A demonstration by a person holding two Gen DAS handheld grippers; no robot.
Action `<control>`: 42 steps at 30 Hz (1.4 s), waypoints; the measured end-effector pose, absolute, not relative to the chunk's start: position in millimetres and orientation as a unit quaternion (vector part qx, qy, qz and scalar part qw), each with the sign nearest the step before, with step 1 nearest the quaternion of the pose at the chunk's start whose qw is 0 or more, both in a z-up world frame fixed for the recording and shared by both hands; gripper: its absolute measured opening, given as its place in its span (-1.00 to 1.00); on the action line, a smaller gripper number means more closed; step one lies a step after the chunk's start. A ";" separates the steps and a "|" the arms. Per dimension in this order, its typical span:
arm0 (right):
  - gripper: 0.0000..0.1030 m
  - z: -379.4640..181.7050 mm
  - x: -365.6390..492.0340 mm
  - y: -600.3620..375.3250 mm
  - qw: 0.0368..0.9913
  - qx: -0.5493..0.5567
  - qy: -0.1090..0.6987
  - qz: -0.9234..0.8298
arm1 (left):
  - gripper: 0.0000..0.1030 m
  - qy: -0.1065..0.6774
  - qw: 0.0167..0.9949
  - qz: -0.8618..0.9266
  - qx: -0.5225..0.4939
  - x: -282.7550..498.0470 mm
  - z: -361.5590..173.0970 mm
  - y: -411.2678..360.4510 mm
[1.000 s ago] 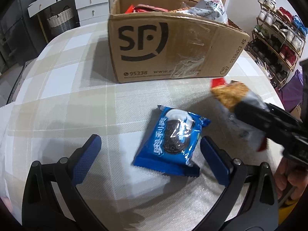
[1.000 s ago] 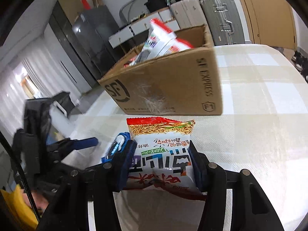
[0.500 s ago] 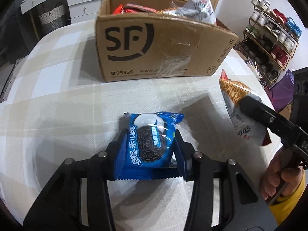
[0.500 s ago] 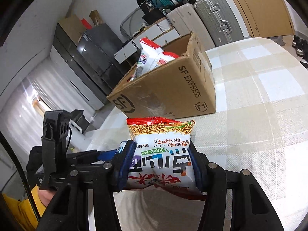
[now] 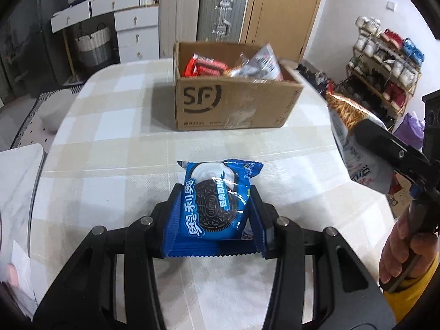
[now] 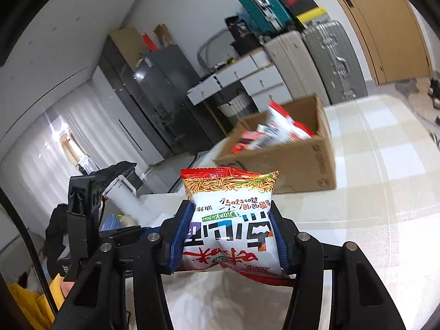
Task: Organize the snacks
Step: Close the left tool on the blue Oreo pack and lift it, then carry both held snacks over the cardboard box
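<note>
My left gripper (image 5: 216, 206) is shut on a blue Oreo packet (image 5: 216, 200) and holds it above the checked tablecloth. My right gripper (image 6: 229, 225) is shut on a white and red noodle snack bag (image 6: 231, 217), held up in the air; the bag also shows at the right of the left wrist view (image 5: 354, 143). The brown SF cardboard box (image 5: 233, 104) stands ahead on the table with several snack packets (image 5: 233, 66) inside. It shows in the right wrist view (image 6: 297, 159) too, beyond the bag.
The round table (image 5: 110, 151) has a checked cloth. A shoe rack (image 5: 385, 63) stands to the right, drawers (image 5: 132, 27) and suitcases (image 5: 220, 13) behind the box. The left gripper's body (image 6: 88, 206) is at the left of the right wrist view.
My left gripper closed on the Oreo packet and lifted it off the table. My right gripper rose higher with the noodle bag, so the box now looks farther and lower.
</note>
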State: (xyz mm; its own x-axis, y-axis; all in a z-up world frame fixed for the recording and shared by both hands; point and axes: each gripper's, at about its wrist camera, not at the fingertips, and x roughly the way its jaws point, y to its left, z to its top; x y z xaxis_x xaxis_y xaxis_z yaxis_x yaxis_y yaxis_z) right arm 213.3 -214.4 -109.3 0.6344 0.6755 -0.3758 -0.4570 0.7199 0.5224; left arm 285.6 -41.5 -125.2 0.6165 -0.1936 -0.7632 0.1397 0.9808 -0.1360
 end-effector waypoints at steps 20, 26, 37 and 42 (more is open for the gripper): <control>0.04 -44.2 91.1 -182.7 0.912 0.127 0.228 0.316 | -0.19 0.322 0.935 -0.128 -0.080 136.5 -38.8 -7.7; 0.04 -35.7 77.9 -182.3 0.914 0.133 0.216 0.318 | -0.19 0.314 0.937 -0.128 -0.083 127.1 -29.1 -1.7; 0.04 -10.2 87.9 -181.8 0.912 0.129 0.193 0.338 | -0.19 0.309 0.940 -0.125 -0.076 132.1 -8.9 -3.1; 0.04 20.6 110.2 -187.3 0.905 0.136 0.184 0.359 | -0.19 0.293 0.945 -0.134 -0.061 141.4 15.4 -5.8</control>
State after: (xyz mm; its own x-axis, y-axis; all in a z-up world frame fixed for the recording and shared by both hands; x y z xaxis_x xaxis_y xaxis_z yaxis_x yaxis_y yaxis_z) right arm 110.2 -187.3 20.6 0.6745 0.6997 -0.2355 -0.5998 0.7053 0.3779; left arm 141.4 -5.8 15.4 0.7929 -0.2891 -0.5365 0.2174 0.9566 -0.1942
